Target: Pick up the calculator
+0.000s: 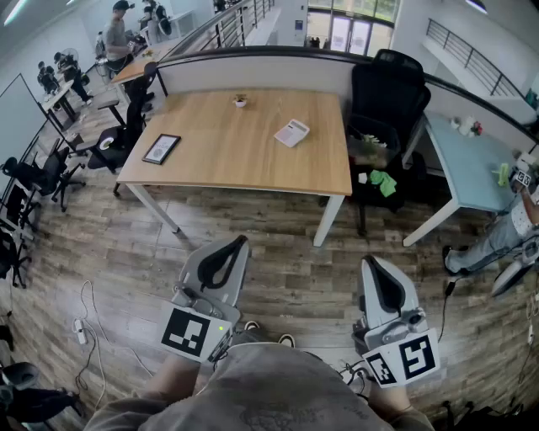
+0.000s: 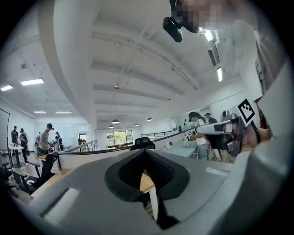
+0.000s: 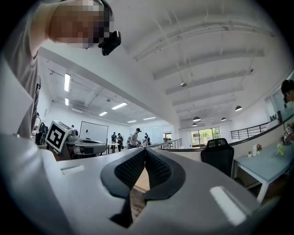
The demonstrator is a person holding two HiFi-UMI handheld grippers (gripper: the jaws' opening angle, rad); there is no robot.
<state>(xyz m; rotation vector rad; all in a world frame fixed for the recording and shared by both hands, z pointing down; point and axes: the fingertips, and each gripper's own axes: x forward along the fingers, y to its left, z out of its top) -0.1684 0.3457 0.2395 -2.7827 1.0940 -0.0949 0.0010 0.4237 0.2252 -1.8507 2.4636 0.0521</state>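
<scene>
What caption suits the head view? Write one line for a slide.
Left hand-held gripper and right hand-held gripper, both shut and empty, face the wooden table where the calculator lies.

Open-plan office, wood-plank floor (image 1: 278, 252). Light wooden desk (image 1: 227, 160) on white legs, low grey partition (image 1: 253, 74) along its far edge. Black office chair (image 1: 389, 88) off the desk's far right corner, pale blue table (image 1: 467, 172) beside it. Railing (image 1: 240, 21) and windows (image 1: 349, 34) at back. White beamed ceiling (image 3: 206, 78), strip lights (image 2: 32, 82) on.

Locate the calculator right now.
Head view: the calculator lies on the wooden table's right half, right of the small pot; the dark tablet sits at the left end.
</scene>
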